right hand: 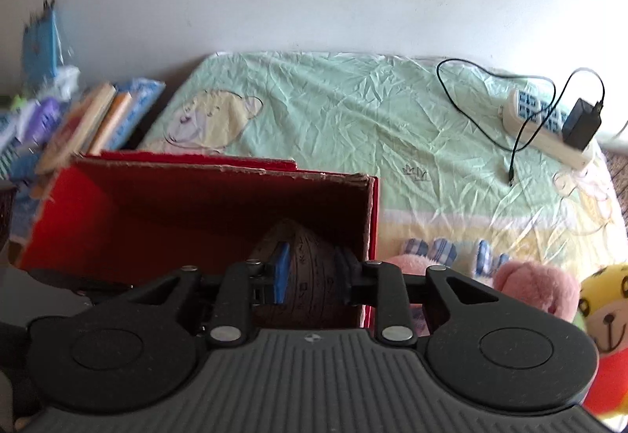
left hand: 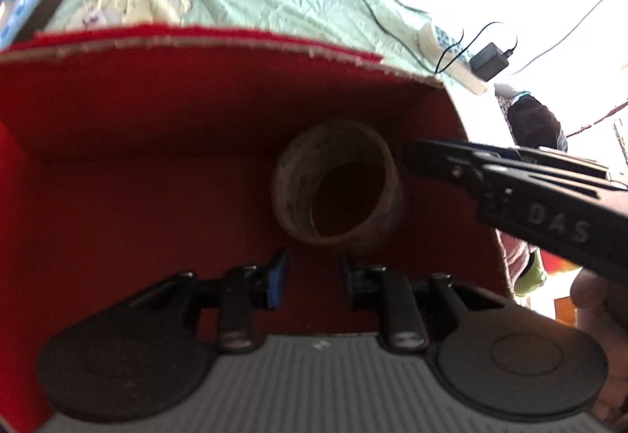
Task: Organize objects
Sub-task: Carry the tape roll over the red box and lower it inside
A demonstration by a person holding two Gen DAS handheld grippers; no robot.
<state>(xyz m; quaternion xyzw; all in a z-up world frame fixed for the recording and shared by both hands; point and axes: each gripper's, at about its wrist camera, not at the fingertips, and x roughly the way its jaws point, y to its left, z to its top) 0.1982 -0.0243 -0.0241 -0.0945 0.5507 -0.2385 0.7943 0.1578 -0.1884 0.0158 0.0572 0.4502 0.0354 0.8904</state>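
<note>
Left gripper (left hand: 314,276) fills the bottom of its own view. Jaws a narrow gap apart, blue pads facing each other, nothing between them.

Brown pot (left hand: 339,183) lies on its side just ahead of the left tips, mouth toward them, on the floor of the red box (left hand: 117,158). Pads not touching it.

Right gripper (right hand: 310,272) comes in from the right of the left gripper. Seen from the left wrist, its tips sit just beside the pot's right rim with a sliver of red showing between, so no grip. Jaws partly open. From its own wrist the pot's engraved side shows through the gap between the pads, beyond them, low in the box's near right corner.

Part of a hand (left hand: 600,315) shows behind the right gripper, blurred.

Box walls rise ahead of and to both sides of the left gripper; its torn cardboard rim runs across ahead of both.

Beyond the box, ahead of the right gripper: green bedsheet (right hand: 353,111) with a cartoon print. Far ahead-right on it, white power strip (right hand: 545,126) with black adapter (right hand: 581,123) plugged in, thin cable looped beside it.

Right of the right gripper, close: pink plush (right hand: 537,287), then yellow plush toy (right hand: 604,307) at the frame edge.

Ahead-left of the right gripper, past the box: books (right hand: 98,119) leaning in a pile, blurred.
</note>
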